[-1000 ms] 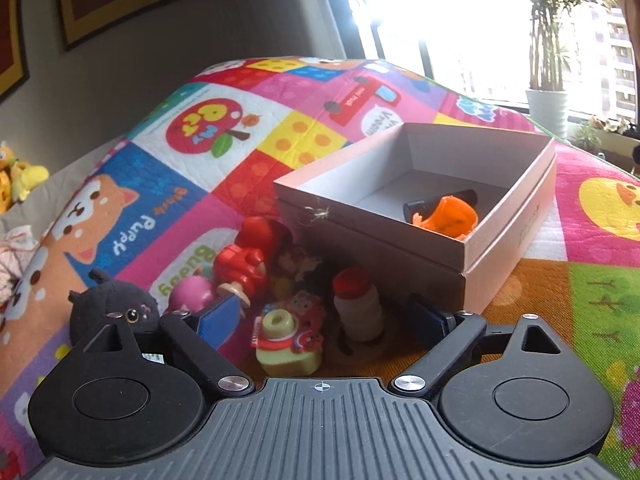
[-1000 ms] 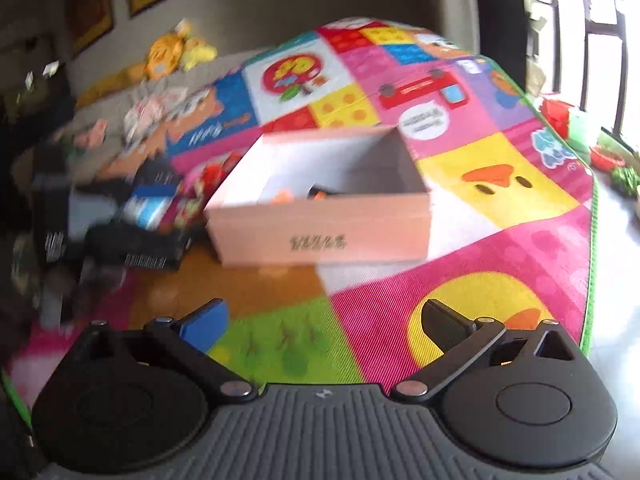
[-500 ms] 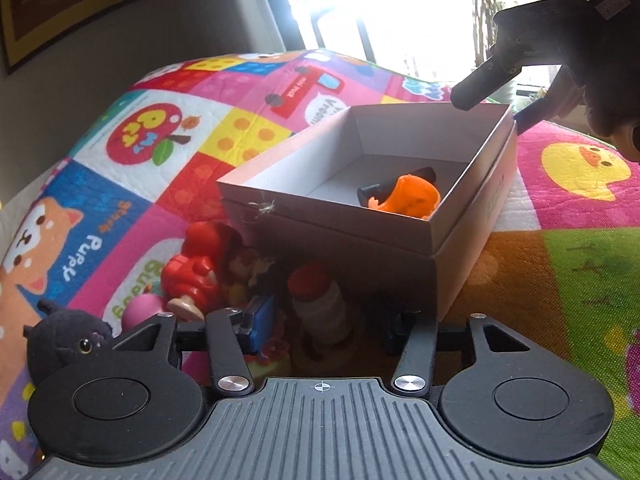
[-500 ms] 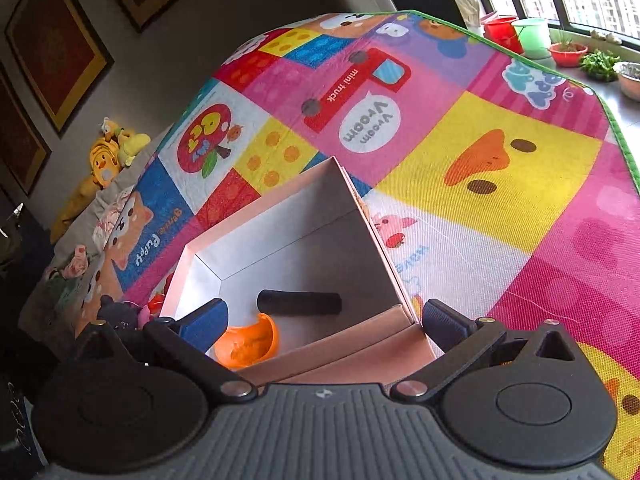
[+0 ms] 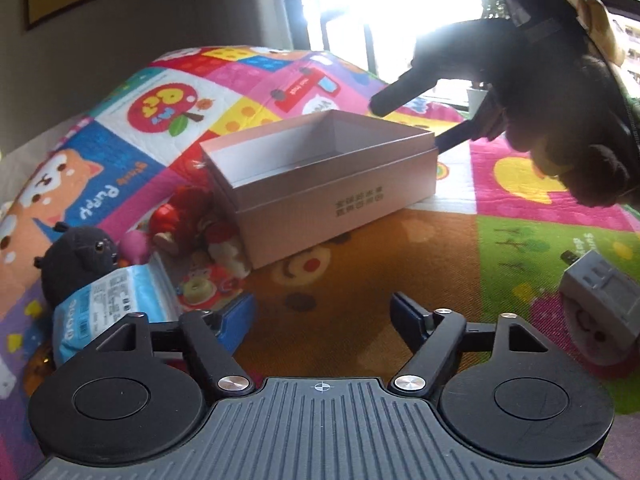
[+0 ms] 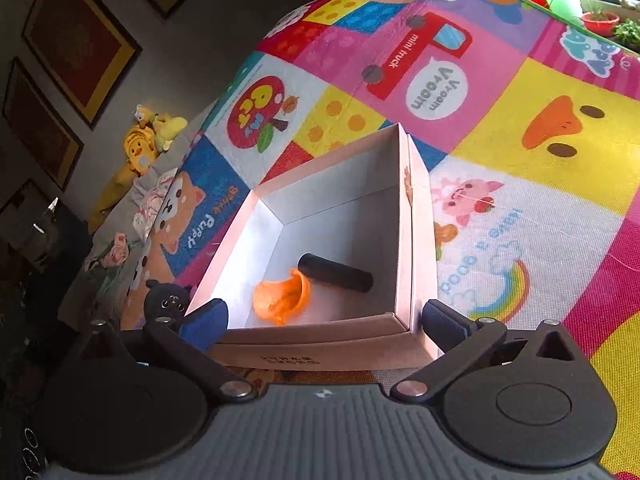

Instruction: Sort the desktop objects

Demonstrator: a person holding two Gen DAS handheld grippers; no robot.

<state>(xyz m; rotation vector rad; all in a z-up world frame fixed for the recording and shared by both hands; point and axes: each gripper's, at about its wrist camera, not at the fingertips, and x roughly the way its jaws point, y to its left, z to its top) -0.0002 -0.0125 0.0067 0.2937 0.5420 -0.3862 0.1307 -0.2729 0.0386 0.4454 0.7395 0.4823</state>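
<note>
A pink cardboard box (image 5: 336, 200) stands open on the colourful play mat; in the right wrist view (image 6: 412, 240) it holds an orange toy (image 6: 282, 298) and a black cylinder (image 6: 336, 273). My left gripper (image 5: 324, 316) is open and empty, low over the mat in front of the box. My right gripper (image 6: 324, 318) is open and empty, hovering above the box's near edge; it shows in the left wrist view (image 5: 416, 104). A pile of toys lies left of the box: a black cat plush (image 5: 76, 256), a blue-white packet (image 5: 108, 300), red figures (image 5: 180, 216).
A grey-white toy (image 5: 600, 304) lies on the mat at the right. Framed pictures hang on the wall (image 6: 76, 36). Yellow plush toys (image 6: 148, 140) sit at the mat's far side. Plant pots (image 6: 600, 20) stand by the window.
My left gripper has pulled back from the toy pile and opened wider, empty. My right gripper has moved over the box and stays above its near edge.
</note>
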